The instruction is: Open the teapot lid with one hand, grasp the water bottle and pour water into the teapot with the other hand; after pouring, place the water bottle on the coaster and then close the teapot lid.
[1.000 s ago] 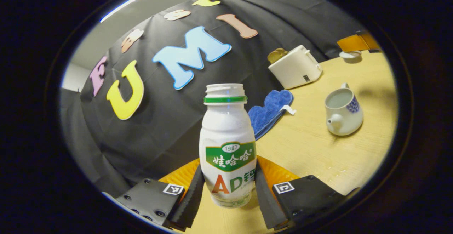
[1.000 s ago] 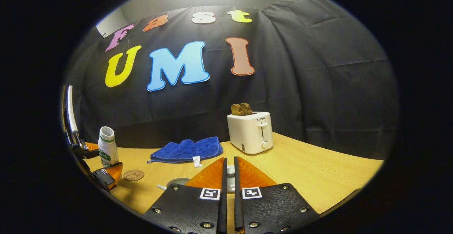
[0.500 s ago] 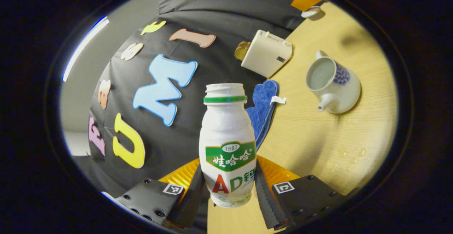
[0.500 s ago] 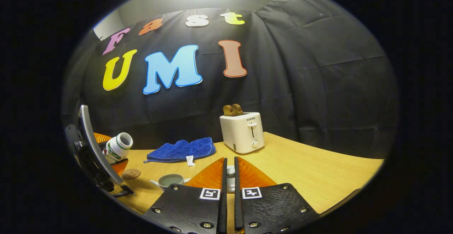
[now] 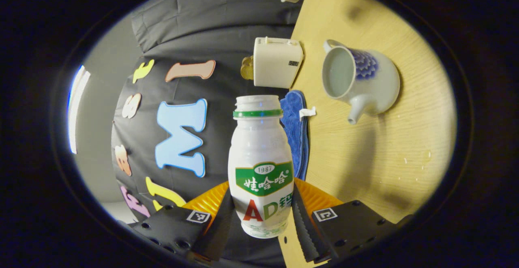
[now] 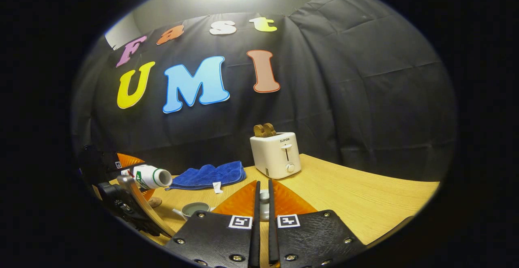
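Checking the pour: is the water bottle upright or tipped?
Tipped. In the right gripper view the water bottle lies nearly level, uncapped mouth toward the open teapot, held by the left gripper.

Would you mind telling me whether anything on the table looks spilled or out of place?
A few clear droplets lie on the wooden table beyond the white, blue-patterned teapot, so some water seems spilled. Nothing else stands out.

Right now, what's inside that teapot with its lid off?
The teapot stands open, its pale interior looking empty or near it; the bottom is hard to judge. The water bottle is tipped toward it.
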A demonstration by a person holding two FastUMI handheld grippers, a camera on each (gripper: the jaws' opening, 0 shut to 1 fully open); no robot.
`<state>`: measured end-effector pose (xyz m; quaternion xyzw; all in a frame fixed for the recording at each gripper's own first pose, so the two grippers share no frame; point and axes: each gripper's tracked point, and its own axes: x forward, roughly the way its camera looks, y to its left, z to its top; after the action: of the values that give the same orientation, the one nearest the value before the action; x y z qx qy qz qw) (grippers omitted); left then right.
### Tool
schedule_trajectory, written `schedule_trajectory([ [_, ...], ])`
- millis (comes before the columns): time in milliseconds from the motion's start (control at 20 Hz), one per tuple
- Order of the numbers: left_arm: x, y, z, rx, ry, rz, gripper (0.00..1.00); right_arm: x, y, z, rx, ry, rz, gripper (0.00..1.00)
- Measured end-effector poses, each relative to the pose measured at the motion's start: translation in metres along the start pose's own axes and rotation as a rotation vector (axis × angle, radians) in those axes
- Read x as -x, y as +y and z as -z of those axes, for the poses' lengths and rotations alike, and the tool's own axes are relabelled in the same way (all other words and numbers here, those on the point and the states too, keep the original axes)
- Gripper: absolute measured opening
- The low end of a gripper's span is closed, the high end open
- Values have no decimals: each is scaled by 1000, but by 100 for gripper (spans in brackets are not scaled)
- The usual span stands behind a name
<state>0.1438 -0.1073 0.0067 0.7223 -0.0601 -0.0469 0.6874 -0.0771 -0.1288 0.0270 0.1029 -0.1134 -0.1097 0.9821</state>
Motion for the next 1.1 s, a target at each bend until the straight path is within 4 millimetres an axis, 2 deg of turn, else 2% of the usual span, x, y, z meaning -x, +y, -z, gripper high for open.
schedule_trajectory([
  [500, 5, 7, -14, -213, -43, -36, 82, 2, -2, -3, -9, -8, 10, 8],
  [1100, 3, 15, -18, -327, -71, -55, 82, 2, -2, -3, -8, -8, 16, 8],
])
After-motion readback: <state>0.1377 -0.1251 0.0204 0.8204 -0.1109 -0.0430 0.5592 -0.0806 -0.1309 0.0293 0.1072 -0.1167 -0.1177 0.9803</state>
